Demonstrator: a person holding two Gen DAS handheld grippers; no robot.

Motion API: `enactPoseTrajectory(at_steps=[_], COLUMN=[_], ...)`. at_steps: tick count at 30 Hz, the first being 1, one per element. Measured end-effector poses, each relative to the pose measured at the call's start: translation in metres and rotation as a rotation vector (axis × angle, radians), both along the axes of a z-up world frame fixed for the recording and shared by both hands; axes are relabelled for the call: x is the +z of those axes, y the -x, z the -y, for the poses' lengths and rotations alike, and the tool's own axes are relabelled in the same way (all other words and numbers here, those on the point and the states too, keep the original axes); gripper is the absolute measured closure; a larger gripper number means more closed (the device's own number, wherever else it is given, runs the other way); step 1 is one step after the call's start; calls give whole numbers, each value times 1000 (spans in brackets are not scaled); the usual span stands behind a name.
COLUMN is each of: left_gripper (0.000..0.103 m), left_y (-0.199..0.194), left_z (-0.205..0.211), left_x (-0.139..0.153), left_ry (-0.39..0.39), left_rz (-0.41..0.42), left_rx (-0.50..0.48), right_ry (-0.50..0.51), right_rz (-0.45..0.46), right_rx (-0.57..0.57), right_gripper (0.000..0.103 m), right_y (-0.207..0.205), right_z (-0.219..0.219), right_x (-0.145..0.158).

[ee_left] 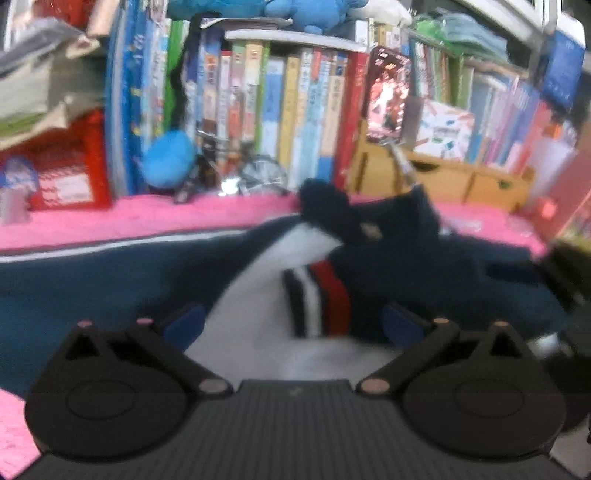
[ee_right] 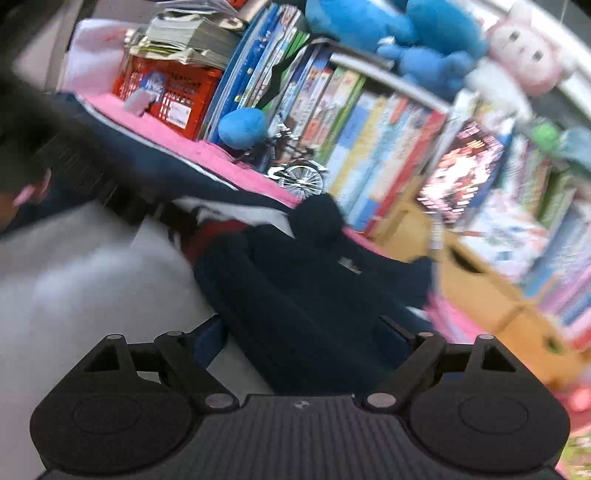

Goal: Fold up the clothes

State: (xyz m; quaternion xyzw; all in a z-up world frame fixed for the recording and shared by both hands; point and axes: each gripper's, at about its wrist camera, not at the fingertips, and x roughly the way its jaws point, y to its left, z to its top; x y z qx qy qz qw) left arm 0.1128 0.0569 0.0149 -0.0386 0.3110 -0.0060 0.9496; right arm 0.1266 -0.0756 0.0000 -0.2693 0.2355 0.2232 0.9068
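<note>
A navy jacket (ee_left: 424, 258) with white lining (ee_left: 266, 295) and a red, white and navy striped collar (ee_left: 317, 299) lies crumpled on a pink blanket (ee_left: 129, 221). My left gripper (ee_left: 293, 325) hovers just above the lining and collar, its blue pads (ee_left: 184, 323) wide apart with nothing pressed between them. In the right wrist view the jacket's navy folds (ee_right: 295, 295) run under my right gripper (ee_right: 303, 334), which is open; cloth lies between its fingers but the pads do not press on it. The white lining (ee_right: 92, 277) spreads to the left.
A bookshelf packed with books (ee_left: 295, 110) backs the blanket. A red crate (ee_right: 166, 92), a blue plush ball (ee_right: 242, 127), a small model bicycle (ee_right: 299, 177) and a wooden box (ee_left: 461, 177) stand along its foot. Plush toys (ee_right: 406, 33) sit on top.
</note>
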Motion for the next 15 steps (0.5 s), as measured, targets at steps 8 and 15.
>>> enactPoseTrajectory(at_steps=[8,15], left_gripper=[0,0], left_y=[-2,-9], left_z=[5,31], left_x=[-4,-6], left_ry=[17,33], left_rz=[12,3], left_rx=[5,-65], right_ry=[-115,-378], right_rz=[48,308], right_rx=[-237,-702], right_gripper=[92,95], right_y=[-26,2], right_z=[41,234], right_x=[15,97])
